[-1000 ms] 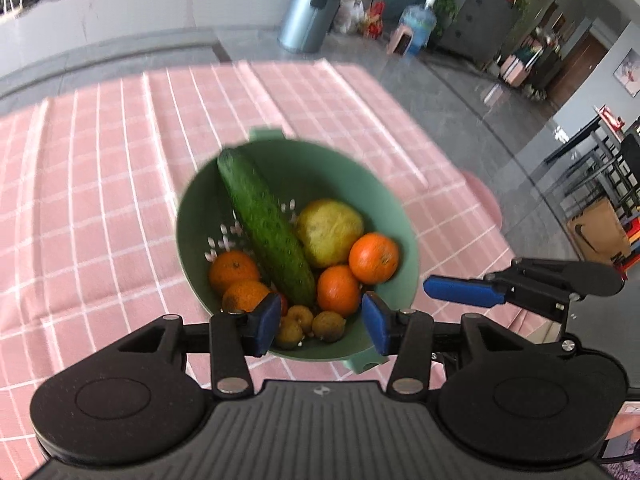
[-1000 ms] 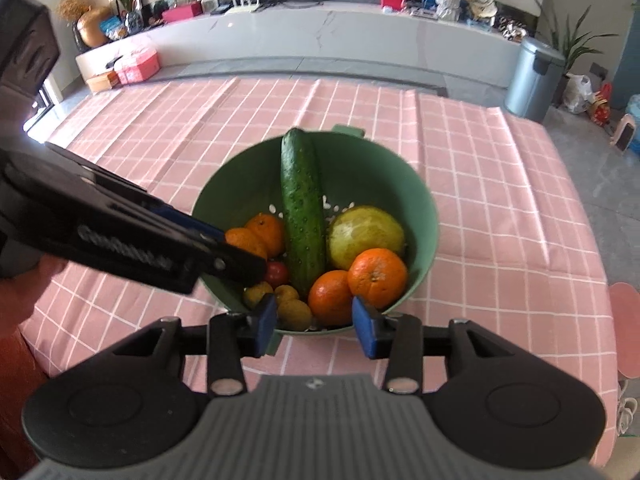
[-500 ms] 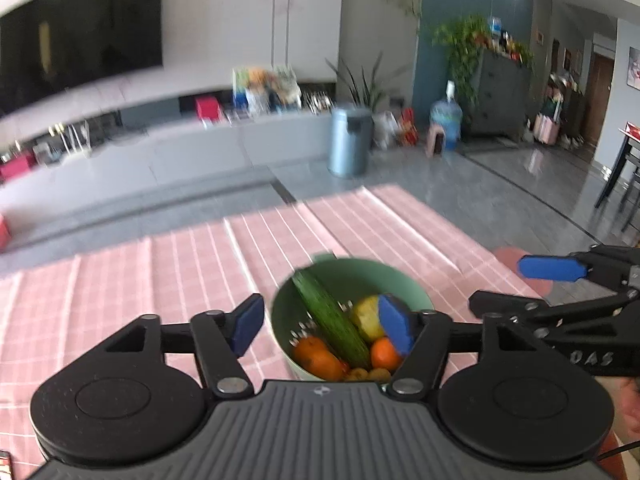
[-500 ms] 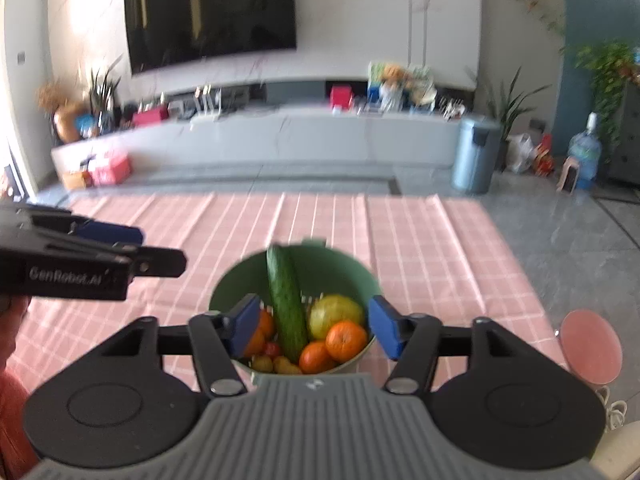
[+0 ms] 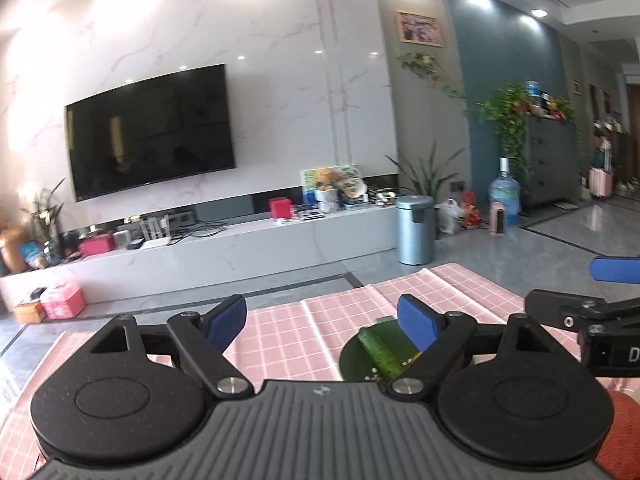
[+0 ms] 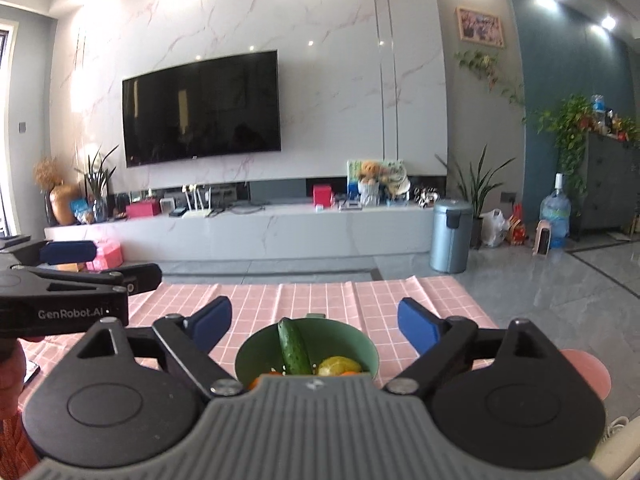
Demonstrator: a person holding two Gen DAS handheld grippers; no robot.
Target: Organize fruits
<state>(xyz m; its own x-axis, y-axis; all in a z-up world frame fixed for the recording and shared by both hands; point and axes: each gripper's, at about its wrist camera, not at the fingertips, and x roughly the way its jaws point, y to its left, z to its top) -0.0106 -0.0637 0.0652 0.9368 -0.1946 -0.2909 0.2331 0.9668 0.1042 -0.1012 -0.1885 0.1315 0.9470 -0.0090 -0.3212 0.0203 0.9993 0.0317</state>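
- Bench (image 6: 320,300) with the pink checked cloth: far edge runs across mid-frame in the right wrist view, right edge drops diagonally to lower right. Grey floor beyond both.
- Green bowl (image 6: 360,340) sits low centre in the right wrist view, well in from the far edge, open cloth on both sides of it.
- In the bowl: cucumber (image 6: 294,346) leaning on the far rim, a yellow-green fruit (image 6: 338,365) just right of it, oranges (image 6: 264,380) mostly hidden behind the tool body.
- Left wrist view shows the same bowl (image 5: 354,354) lower right of centre, cucumber (image 5: 378,350) crossing it; bare cloth to its left.
- Pink round stool (image 6: 586,368) just off the bench's right edge, lower right.
- Grey bin (image 6: 452,236) on the floor past the far right corner, well apart.
- Left tongs (image 5: 322,318): jaws spread wide and opening, nothing between the pads, touching nothing.
- Right tongs (image 6: 314,322): jaws wide and opening, empty; the bowl shows in the gap but lies beyond, no contact.
- Left tongs also show at the left edge of the right wrist view, over the bench's left part.
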